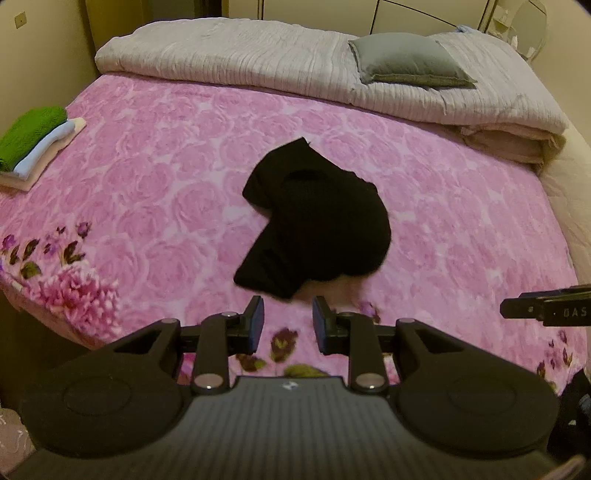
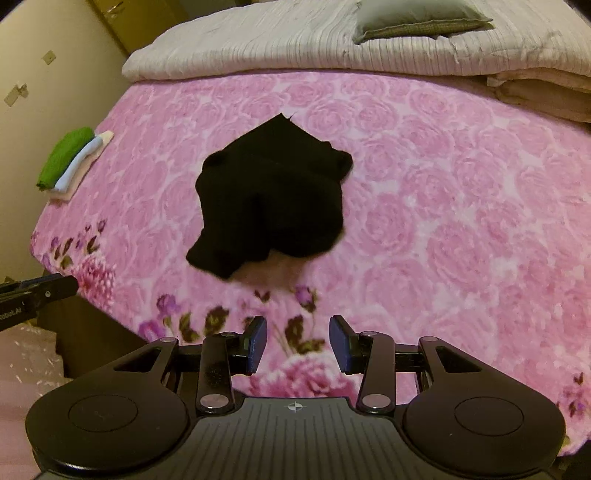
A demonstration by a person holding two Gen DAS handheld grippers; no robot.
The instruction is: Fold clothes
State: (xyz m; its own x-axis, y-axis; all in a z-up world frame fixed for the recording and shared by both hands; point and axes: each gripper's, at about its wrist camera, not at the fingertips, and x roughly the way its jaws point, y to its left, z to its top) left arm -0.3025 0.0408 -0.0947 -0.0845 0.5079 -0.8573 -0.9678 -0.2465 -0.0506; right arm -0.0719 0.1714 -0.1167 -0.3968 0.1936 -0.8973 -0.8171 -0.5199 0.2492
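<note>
A black garment (image 1: 314, 218) (image 2: 269, 199) lies crumpled in a heap in the middle of the pink floral blanket (image 1: 155, 184) (image 2: 443, 206). My left gripper (image 1: 288, 317) hovers open just short of the heap's near edge, nothing between its blue pads. My right gripper (image 2: 298, 338) is open too, a little farther back from the heap, above the blanket's flowered border. Each gripper shows at the edge of the other's view: the right gripper's tip (image 1: 546, 310) at the right, the left gripper's tip (image 2: 37, 291) at the left.
A stack of folded clothes (image 1: 33, 144) (image 2: 70, 158), green on top, sits at the bed's left edge. A rolled grey quilt (image 1: 258, 62) (image 2: 295, 40) with a grey pillow (image 1: 410, 62) (image 2: 421, 18) lies across the far end. A wall runs along the left.
</note>
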